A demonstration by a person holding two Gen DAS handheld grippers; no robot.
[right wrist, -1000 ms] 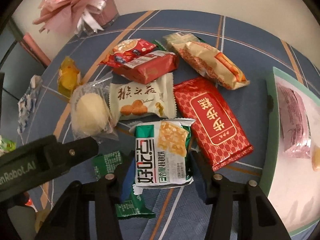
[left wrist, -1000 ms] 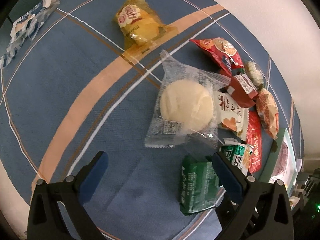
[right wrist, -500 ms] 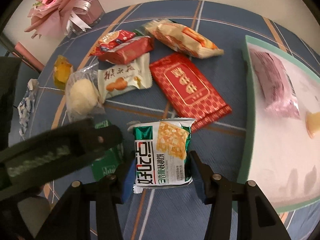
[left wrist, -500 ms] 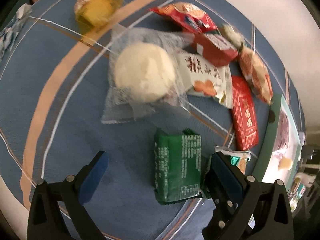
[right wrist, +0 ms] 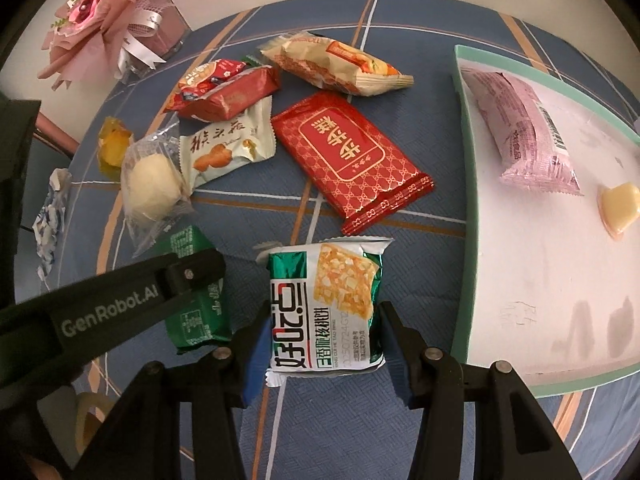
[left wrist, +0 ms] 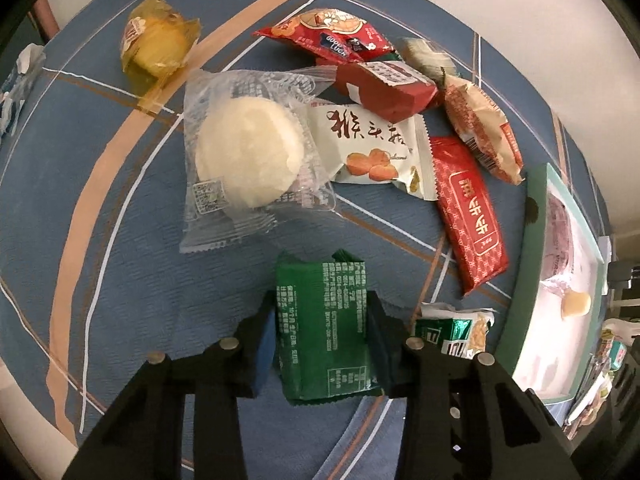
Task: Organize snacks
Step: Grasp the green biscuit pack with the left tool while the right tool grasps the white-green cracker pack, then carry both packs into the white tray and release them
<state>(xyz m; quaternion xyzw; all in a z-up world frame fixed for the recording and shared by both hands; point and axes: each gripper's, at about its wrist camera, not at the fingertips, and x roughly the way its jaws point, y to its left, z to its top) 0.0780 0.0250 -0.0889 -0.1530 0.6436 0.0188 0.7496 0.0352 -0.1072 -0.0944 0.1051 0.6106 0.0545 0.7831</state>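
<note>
A dark green snack packet (left wrist: 324,328) lies on the blue plaid tablecloth. My left gripper (left wrist: 322,320) points down over it, its jaws closing, and both pads touch the packet's long sides. In the right wrist view this same packet (right wrist: 196,320) shows under the left gripper's black arm (right wrist: 120,304). My right gripper (right wrist: 322,316) is shut on a green-and-white cracker packet (right wrist: 324,300), held just above the cloth, left of the mint-rimmed white tray (right wrist: 464,160). That cracker packet (left wrist: 452,332) peeks in at the left view's lower right.
The tray holds a pink packet (right wrist: 524,128) and a small jelly cup (right wrist: 618,204). Loose snacks lie beyond: a wrapped white bun (left wrist: 248,156), a white biscuit packet (left wrist: 372,152), a long red packet (right wrist: 348,156), several others. A pink bouquet (right wrist: 108,20) stands at the far left.
My left gripper slid across from beside the bun to straddle the green packet, and its wide-open jaws closed onto it. My right gripper carried the cracker packet nearer the tray.
</note>
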